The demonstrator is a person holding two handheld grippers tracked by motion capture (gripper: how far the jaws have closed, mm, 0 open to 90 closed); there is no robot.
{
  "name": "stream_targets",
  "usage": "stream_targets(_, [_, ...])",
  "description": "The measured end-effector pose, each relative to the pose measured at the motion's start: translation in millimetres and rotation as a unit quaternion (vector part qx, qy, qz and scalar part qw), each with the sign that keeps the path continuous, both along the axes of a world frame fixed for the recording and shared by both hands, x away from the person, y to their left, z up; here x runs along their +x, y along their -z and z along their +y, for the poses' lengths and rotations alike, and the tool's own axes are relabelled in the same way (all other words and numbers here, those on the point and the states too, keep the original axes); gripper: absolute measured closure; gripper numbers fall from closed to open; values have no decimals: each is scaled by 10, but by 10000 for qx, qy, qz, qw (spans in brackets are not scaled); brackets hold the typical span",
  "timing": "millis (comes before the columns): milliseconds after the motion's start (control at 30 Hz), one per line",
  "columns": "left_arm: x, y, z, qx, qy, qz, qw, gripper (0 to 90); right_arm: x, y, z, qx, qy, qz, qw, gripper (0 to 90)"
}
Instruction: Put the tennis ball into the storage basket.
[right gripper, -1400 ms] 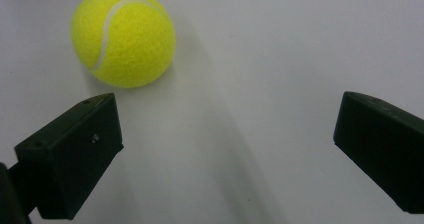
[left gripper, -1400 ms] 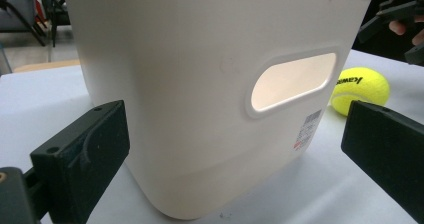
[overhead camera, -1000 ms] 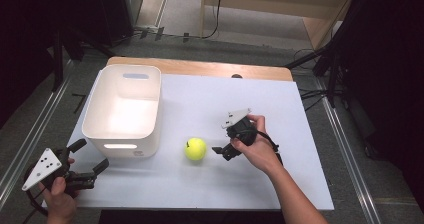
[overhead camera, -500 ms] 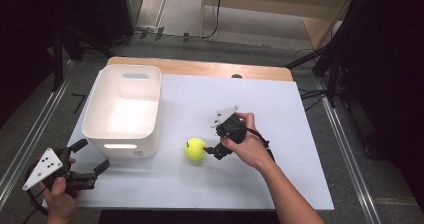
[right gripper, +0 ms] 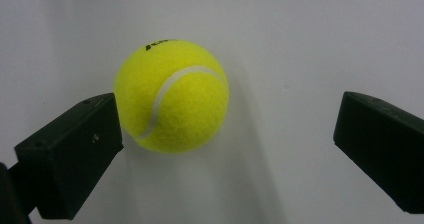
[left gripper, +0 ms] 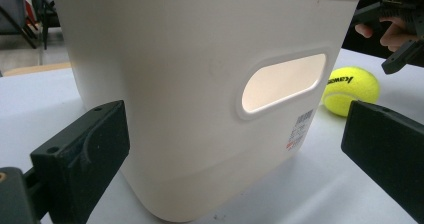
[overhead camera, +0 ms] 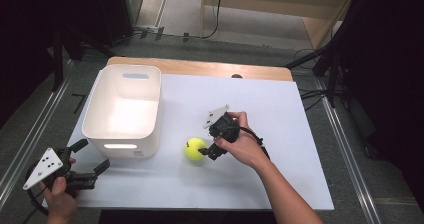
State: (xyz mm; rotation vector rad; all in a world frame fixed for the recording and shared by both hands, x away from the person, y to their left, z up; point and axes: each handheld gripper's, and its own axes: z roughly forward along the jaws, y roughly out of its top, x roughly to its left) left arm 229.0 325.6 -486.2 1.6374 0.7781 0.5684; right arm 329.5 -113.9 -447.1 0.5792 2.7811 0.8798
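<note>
A yellow tennis ball lies on the white table, just right of a white plastic bin. My right gripper is open and right beside the ball on its right. In the right gripper view the ball sits between the spread jaws, close against the left one, with a wide gap to the right one. My left gripper is open at the table's near left corner, aimed at the bin's handle wall. The ball shows past the bin's corner there.
A wooden strip borders the table's far edge. The white tabletop stretches bare to the right of the hand. Grey floor with metal rails and cables surrounds the table.
My right gripper has moved left toward the ball and now has its jaws around it. The ball, the bin and my left gripper have stayed where they were.
</note>
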Motion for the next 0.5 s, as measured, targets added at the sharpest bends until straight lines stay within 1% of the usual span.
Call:
stream_targets(100, [2, 0, -1, -1, 6, -7, 10000, 0, 4, -1, 31, -30, -63, 17, 10000, 0])
stream_targets(133, [2, 0, -2, 2, 6, -7, 10000, 0, -2, -2, 43, -52, -22, 55, 10000, 0])
stream_targets(167, [1, 0, -2, 5, 1, -6, 10000, 0, 14, 7, 53, -24, -110, 17, 9999, 0])
stream_targets(200, [2, 0, -2, 1, 4, -6, 10000, 0, 11, 3, 62, -76, -96, 49, 9999, 0])
stream_targets(233, [3, 1, -3, 3, -1, -8, 10000, 0, 11, 2, 73, -77, -91, 60, 9999, 0])
stream_targets(267, [2, 1, -2, 2, -6, -9, 10000, 0, 22, 4, 82, -85, -150, 37, 9998, 0])
stream_targets(333, [2, 0, 2, 7, 1, -10, 10000, 0, 20, -3, 100, -117, -147, 75, 9998, 0])
stream_targets(433, [3, 0, 1, 11, -1, -10, 10000, 0, 32, -2, 124, -155, -250, 66, 9995, 0])
stream_targets(500, [3, 0, 0, 2, 0, -10, 10000, 0, 30, 1, 139, -169, -262, 104, 9995, 0])
